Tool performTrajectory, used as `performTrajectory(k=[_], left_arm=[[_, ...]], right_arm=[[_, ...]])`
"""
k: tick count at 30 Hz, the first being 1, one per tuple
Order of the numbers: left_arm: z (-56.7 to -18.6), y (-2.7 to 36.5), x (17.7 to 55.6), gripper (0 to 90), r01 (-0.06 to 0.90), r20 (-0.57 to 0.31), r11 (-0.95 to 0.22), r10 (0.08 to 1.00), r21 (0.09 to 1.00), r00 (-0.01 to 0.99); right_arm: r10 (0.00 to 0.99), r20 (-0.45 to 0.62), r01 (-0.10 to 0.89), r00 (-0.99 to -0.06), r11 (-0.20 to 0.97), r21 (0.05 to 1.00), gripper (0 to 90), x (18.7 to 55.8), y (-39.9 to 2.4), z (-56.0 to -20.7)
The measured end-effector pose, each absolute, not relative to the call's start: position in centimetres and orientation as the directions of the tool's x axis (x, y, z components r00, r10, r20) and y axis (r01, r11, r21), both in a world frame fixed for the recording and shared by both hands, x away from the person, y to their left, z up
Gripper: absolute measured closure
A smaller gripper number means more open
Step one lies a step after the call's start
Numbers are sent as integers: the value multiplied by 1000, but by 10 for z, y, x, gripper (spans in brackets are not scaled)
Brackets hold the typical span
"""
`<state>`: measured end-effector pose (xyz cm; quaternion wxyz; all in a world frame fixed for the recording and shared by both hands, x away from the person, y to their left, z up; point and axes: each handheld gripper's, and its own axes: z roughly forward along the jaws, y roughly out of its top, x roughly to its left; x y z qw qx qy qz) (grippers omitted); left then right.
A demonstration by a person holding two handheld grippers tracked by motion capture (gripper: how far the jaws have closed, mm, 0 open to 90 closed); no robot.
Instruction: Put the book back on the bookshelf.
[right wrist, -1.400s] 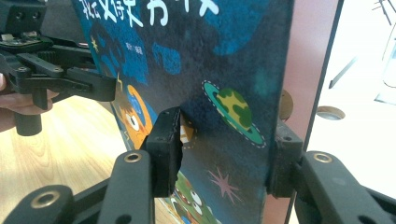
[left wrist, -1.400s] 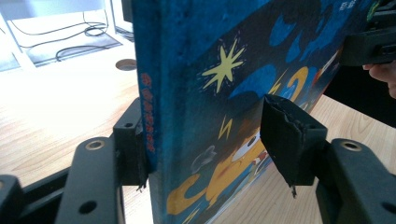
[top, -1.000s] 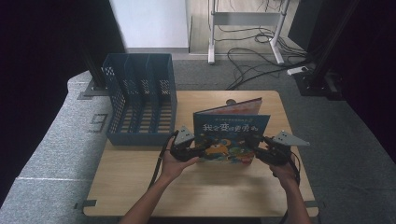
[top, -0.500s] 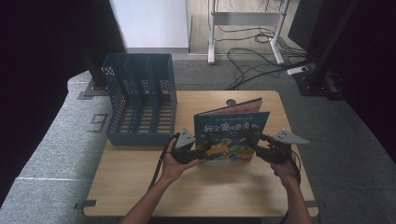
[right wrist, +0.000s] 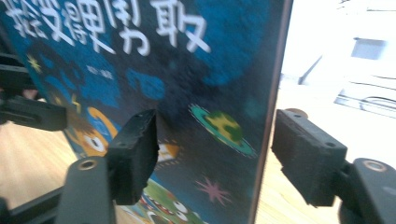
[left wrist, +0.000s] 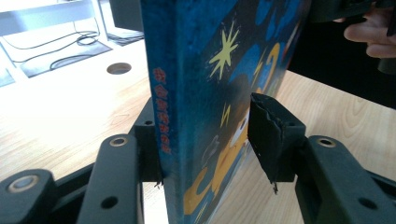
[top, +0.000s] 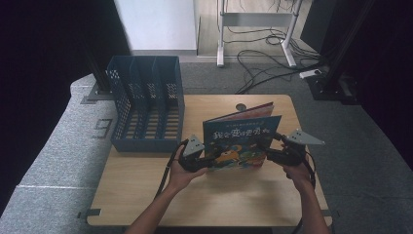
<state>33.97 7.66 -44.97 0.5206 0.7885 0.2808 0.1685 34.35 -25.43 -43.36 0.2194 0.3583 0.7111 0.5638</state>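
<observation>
Left hand [top: 181, 171]: nearest the lower edge of the high view, forearm coming up from the bottom; it carries the left gripper [top: 194, 157] at the lower left corner of the book
Left gripper fingers [left wrist: 273, 135]: they stand on either side of the book's spine edge; one finger lies against the back of the book, the other sits just off the front cover with a sliver of gap; they have just been closing, with the book between them; not yet pressing from both sides
Right hand [top: 297, 173]: at the right of the high view, holding the right gripper [top: 280, 152] beside the book's lower right corner
Right gripper fingers [right wrist: 135, 154]: wide; one finger is near the front cover, the other stands clear of the book's open edge with bright background showing between; they have just been opening, with the book's edge between them; no grip
Book [top: 242, 141]: a blue picture book with white characters and cartoon figures on its cover; it stands upright on the counter, slightly fanned at the top, between the two grippers
Counter [top: 146, 195]: pale wood; a round hole shows beyond the book
File rack [top: 146, 109]: blue, perforated, with several upright compartments; at the far left of the counter, well apart from the book
Background: grey floor, cables and a white frame beyond the counter
</observation>
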Motion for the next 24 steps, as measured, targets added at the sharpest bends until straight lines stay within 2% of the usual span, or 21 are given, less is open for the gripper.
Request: performTrajectory(k=[9,20,24], left_arm=[[-451,73,337,498,251,-13,-315,600,915,800],[-450,74,336,484,249,-16,-306,603,919,798],[-450,79,338,504,266,-44,-277,611,923,790]], right_arm=[[744,65,247,-665,137,959,213,347,-240,-425],[737,82,243,-671,114,963,251,343,-240,-426],[730,83,236,-679,110,965,250,342,-236,-427]])
